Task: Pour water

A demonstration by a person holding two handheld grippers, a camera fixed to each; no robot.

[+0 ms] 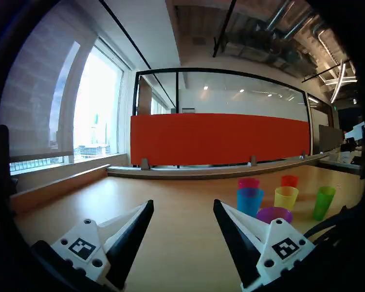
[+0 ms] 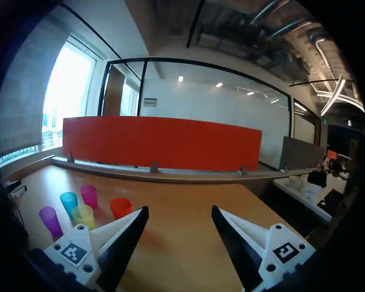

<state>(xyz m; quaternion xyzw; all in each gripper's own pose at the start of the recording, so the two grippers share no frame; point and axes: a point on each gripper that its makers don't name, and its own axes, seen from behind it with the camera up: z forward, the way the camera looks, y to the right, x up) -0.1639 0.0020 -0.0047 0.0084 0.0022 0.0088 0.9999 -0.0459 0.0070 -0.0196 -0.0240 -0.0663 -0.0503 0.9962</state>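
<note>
Several coloured plastic cups stand in a cluster on the wooden table [image 1: 182,194]. In the left gripper view they are ahead and to the right: magenta cup [image 1: 248,183], red cup [image 1: 289,181], blue cup [image 1: 249,201], yellow cup [image 1: 285,197], green cup [image 1: 323,202], purple cup [image 1: 274,214] just past my right finger. My left gripper [image 1: 183,203] is open and holds nothing. In the right gripper view the cups are at the lower left: purple cup [image 2: 50,220], blue cup [image 2: 69,203], magenta cup [image 2: 89,195], yellow cup [image 2: 83,215], red cup [image 2: 120,208]. My right gripper [image 2: 180,209] is open, with bare table between its fingers.
A red partition [image 1: 216,138] runs along the table's far edge, with a glass wall behind it. A bright window [image 1: 95,112] is on the left. Another desk with dark items [image 2: 309,187] lies beyond the table's right edge.
</note>
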